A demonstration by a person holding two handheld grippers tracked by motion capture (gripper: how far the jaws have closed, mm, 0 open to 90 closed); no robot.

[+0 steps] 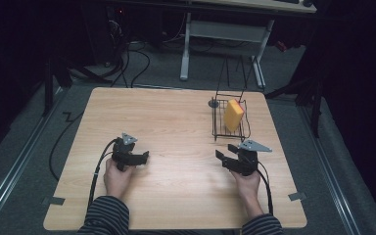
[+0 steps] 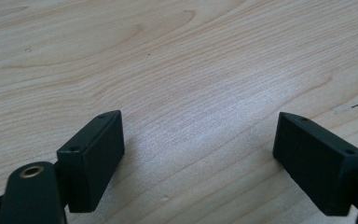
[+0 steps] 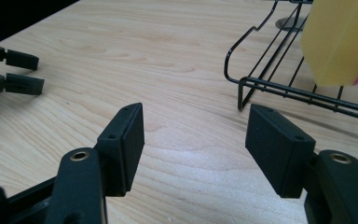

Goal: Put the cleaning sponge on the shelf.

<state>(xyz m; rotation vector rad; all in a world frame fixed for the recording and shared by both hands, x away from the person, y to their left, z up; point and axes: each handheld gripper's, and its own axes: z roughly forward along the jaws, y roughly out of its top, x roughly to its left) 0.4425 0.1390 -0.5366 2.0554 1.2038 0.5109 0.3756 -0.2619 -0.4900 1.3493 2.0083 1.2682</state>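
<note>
A yellow sponge [image 1: 233, 115] stands on edge inside a black wire rack [image 1: 217, 128] at the table's right back; in the right gripper view the sponge [image 3: 339, 39] shows a pink underside. My right gripper [image 1: 225, 155] rests on the table just in front of the rack, open, nothing between its jaws [image 3: 195, 140]. My left gripper [image 1: 144, 156] lies low on the left side of the table, open and empty [image 2: 198, 154]. In the right gripper view the left gripper [image 3: 23, 72] shows at the far left.
The wooden table [image 1: 166, 122] has bare room between the two grippers and toward the back left. A small grey disc [image 1: 214, 104] lies by the rack's back left corner. Behind the table stand a white desk frame [image 1: 186, 49] and floor cables.
</note>
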